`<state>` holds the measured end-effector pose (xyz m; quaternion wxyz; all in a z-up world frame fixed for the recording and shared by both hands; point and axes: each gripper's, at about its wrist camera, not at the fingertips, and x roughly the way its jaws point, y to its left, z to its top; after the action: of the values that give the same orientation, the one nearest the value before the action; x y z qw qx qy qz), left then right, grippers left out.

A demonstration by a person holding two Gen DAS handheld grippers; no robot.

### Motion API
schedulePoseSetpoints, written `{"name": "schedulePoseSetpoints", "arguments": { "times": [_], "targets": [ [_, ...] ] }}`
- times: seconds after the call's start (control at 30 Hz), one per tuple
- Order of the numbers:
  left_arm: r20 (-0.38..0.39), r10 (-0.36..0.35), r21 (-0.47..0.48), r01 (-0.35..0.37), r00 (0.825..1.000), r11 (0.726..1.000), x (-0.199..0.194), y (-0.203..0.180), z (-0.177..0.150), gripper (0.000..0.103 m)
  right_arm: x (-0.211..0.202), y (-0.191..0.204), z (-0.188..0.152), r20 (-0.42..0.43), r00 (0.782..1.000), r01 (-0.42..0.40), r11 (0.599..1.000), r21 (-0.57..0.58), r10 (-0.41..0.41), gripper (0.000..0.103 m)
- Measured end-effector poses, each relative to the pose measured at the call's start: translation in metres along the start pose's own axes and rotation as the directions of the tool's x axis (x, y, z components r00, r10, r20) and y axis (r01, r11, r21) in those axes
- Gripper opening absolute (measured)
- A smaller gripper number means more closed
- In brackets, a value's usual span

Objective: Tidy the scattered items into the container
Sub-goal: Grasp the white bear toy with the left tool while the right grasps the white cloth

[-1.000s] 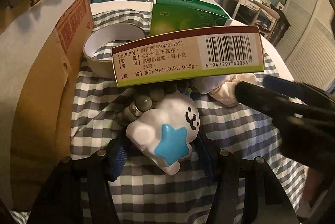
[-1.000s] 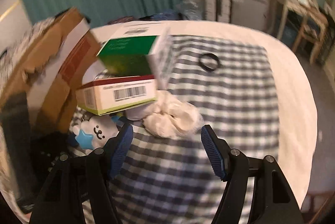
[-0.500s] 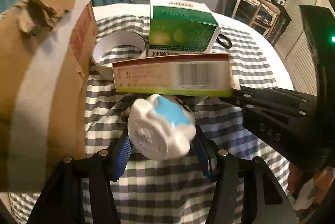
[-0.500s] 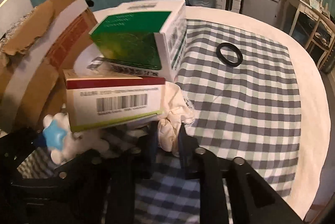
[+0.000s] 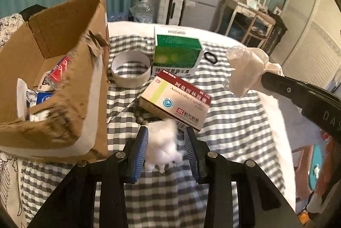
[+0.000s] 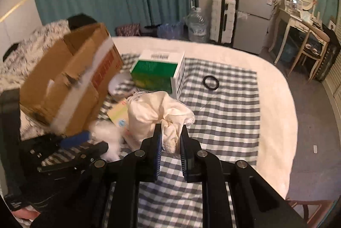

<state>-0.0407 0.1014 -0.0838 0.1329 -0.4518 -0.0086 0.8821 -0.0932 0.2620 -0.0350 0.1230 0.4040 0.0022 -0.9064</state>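
L hand-held gripper (image 5: 166,149) grips white toy (image 5: 163,147) | R hand-held gripper (image 6: 169,142) pinches cream cloth (image 6: 157,113) | box (image 5: 53,78) left

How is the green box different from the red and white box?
The green box looks taller and bulkier; the red and white box is flatter. The green box sits square, farther back beside the tape ring; the red and white box lies turned at a slant, nearer the left gripper. Both rest on the checked cloth.

"Amoxicillin Capsules" on medicine box (image 5: 175,101)
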Motion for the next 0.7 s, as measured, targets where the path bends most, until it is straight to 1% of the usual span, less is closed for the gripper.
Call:
{"name": "schedulePoseSetpoints", "arguments": {
  "times": [0.07, 0.1, 0.17, 0.23, 0.27, 0.3, 0.37, 0.47, 0.53, 0.57, 0.6, 0.67, 0.7],
  "targets": [
    [-0.005, -0.023, 0.021, 0.024, 1.0, 0.999, -0.003, -0.002, -0.002, 0.038, -0.013, -0.001, 0.005, 0.011, 1.0, -0.003, 1.0, 0.025, 0.003, 0.015],
    [-0.001, -0.026, 0.033, 0.026, 1.0, 0.999, -0.004, -0.003, -0.005, 0.043, -0.016, 0.0, 0.007, 0.019, 1.0, 0.004, 1.0, 0.031, -0.005, 0.015],
    [0.003, -0.035, 0.048, 0.034, 0.999, 0.998, -0.003, -0.005, -0.012, 0.043, -0.027, 0.001, 0.008, 0.03, 1.0, 0.007, 0.999, 0.038, -0.008, 0.015],
    [-0.018, -0.039, 0.068, 0.04, 0.999, 0.997, 0.003, -0.006, -0.02, 0.046, -0.037, 0.004, 0.007, 0.049, 0.999, 0.006, 0.999, 0.043, -0.008, 0.015],
    [-0.034, -0.029, 0.079, 0.031, 0.999, 0.996, 0.009, -0.007, -0.023, 0.057, -0.041, 0.004, 0.007, 0.055, 0.998, 0.003, 0.999, 0.045, -0.005, 0.015],
    [-0.044, -0.011, 0.082, 0.015, 0.999, 0.997, 0.014, -0.005, -0.025, 0.073, -0.044, 0.005, 0.007, 0.063, 0.998, 0.004, 0.999, 0.047, -0.007, 0.015],
    [-0.044, 0.041, 0.068, -0.038, 0.998, 0.997, 0.021, 0.002, -0.029, 0.081, -0.046, 0.006, 0.007, 0.068, 0.998, -0.001, 0.999, 0.046, -0.002, 0.015],
    [-0.048, 0.102, 0.02, -0.101, 0.994, 0.995, 0.037, 0.016, -0.032, 0.081, -0.044, 0.005, 0.008, 0.07, 0.998, -0.012, 0.999, 0.05, 0.008, 0.015],
    [-0.064, 0.081, -0.024, -0.083, 0.995, 0.996, 0.051, 0.025, -0.03, 0.081, -0.039, 0.003, 0.008, 0.066, 0.998, -0.023, 0.998, 0.055, 0.019, 0.015],
    [-0.056, 0.099, -0.03, -0.101, 0.994, 0.994, 0.057, 0.027, -0.029, 0.081, -0.037, 0.002, 0.007, 0.064, 0.998, -0.026, 0.998, 0.055, 0.022, 0.015],
    [-0.035, 0.106, -0.02, -0.107, 0.994, 0.994, 0.059, 0.025, -0.028, 0.081, -0.034, 0.001, 0.007, 0.061, 0.998, -0.031, 0.998, 0.055, 0.027, 0.015],
    [-0.039, 0.104, -0.01, -0.104, 0.994, 0.995, 0.064, 0.02, -0.028, 0.081, -0.029, -0.002, 0.006, 0.056, 0.998, -0.038, 0.998, 0.056, 0.035, 0.015],
    [-0.057, 0.077, -0.008, -0.077, 0.995, 0.997, 0.068, 0.018, -0.027, 0.075, -0.027, -0.003, 0.005, 0.053, 0.998, -0.042, 0.997, 0.057, 0.039, 0.015]
  ]
}}
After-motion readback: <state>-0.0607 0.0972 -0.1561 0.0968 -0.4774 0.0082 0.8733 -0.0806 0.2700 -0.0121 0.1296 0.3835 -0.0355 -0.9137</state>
